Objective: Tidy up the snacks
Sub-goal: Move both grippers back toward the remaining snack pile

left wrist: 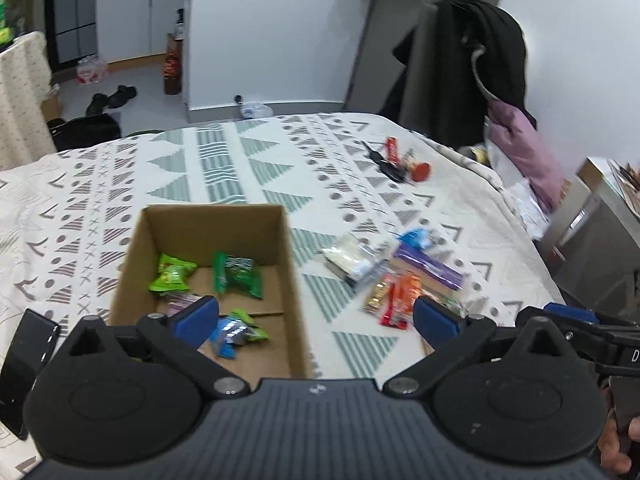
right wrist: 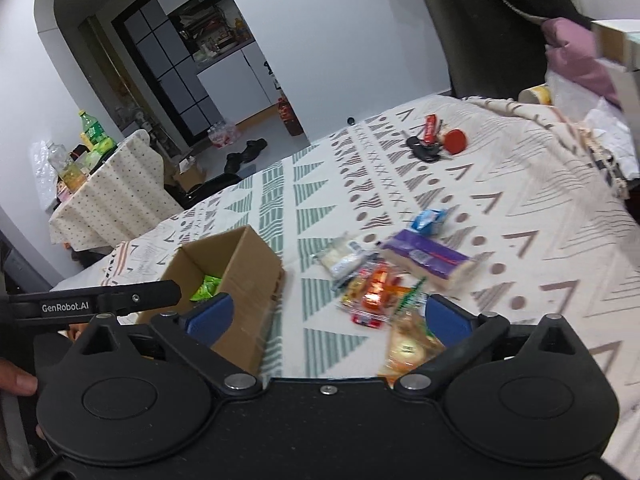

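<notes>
An open cardboard box [left wrist: 208, 240] stands on the patterned tablecloth [left wrist: 240, 168] with green snack packets [left wrist: 238, 274] and a blue-green one [left wrist: 238, 332] inside. My left gripper [left wrist: 316, 320] hovers open over the box's near right corner, holding nothing. A loose pile of snacks [left wrist: 394, 296] lies right of the box, among them a purple packet [right wrist: 428, 258] and a blue one [right wrist: 430, 220]. In the right wrist view the box [right wrist: 240, 276] is at the left. My right gripper [right wrist: 328, 316] is open just before the pile [right wrist: 372, 292], with a yellow packet [right wrist: 408, 348] by its right finger.
Keys and red items [left wrist: 400, 160] lie at the far right of the table. A black phone [left wrist: 24, 360] rests left of the box. A chair draped with dark clothes [left wrist: 480, 60] stands behind the table. The table's right edge [left wrist: 532, 240] is close to the pile.
</notes>
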The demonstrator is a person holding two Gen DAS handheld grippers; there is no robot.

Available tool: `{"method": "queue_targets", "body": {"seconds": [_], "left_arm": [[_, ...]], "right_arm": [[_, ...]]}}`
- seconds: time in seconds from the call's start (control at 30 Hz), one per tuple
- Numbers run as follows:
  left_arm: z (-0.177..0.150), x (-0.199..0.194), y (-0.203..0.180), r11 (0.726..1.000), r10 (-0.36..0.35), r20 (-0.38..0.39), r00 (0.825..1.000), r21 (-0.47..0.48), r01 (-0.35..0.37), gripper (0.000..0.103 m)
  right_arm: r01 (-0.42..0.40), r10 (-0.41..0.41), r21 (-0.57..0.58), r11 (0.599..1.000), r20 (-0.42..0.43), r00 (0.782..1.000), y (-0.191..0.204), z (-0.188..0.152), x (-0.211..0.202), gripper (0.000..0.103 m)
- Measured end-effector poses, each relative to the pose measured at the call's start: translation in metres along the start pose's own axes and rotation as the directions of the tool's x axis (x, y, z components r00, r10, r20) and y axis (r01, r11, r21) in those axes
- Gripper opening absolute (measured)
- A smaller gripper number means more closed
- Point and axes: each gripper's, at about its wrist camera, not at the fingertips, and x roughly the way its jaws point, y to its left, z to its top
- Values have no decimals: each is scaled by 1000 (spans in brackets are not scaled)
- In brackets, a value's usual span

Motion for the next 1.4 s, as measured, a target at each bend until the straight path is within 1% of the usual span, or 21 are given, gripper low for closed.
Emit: {"method": "queue_targets", "body": {"seconds": [0.23, 0.4, 0.53, 0.57, 0.7, 0.77, 0.87, 0.93, 1.03, 1.17, 1.23, 1.4], "left_arm": [[-7, 4, -27, 997, -42, -20, 999, 58, 43, 103], [-13, 10, -45, 993, -54, -24, 998, 106, 56, 103], [-18, 17, -57, 987, -78, -37, 996, 137, 82, 102], [-19, 20, -60, 986, -81, -41, 996, 141, 86, 102], [-22, 33, -68, 985, -99, -64, 993, 139, 107, 100], [-23, 41, -72, 984, -101, -80, 992, 138, 111, 97], [-24, 58, -75, 987, -119, -136, 984, 93, 133, 93], [-26, 68, -79, 987, -109, -156, 982, 101, 126, 87], [-27, 81, -82, 987, -106, -179, 978, 99, 125, 81], [-26, 96, -86, 988, -98, -199, 975, 94, 119, 75], [-26, 103, -89, 988, -98, -211, 973, 94, 120, 68], [-25, 119, -94, 989, -95, -229, 969, 87, 117, 62]], "right_arm": [[33, -33, 1, 999, -20, 999, -24, -14, -14, 103], [64, -63, 11, 998, -34, 997, -37, -24, -18, 103], [69, -68, 21, 997, -48, 997, -49, -29, -20, 95], [70, -69, 23, 997, -52, 996, -52, -30, -20, 95], [70, -68, 29, 997, -64, 996, -62, -33, -17, 90], [68, -66, 30, 997, -72, 995, -66, -33, -13, 87], [62, -59, 25, 998, -83, 995, -70, -33, -5, 86], [61, -59, 22, 998, -89, 994, -73, -32, 0, 86], [52, -49, 25, 998, -96, 994, -79, -30, 8, 86], [44, -42, 17, 999, -115, 992, -85, -27, 21, 86], [39, -36, 18, 999, -126, 991, -88, -26, 27, 86], [32, -30, 7, 999, -149, 988, -94, -21, 45, 86]]}}
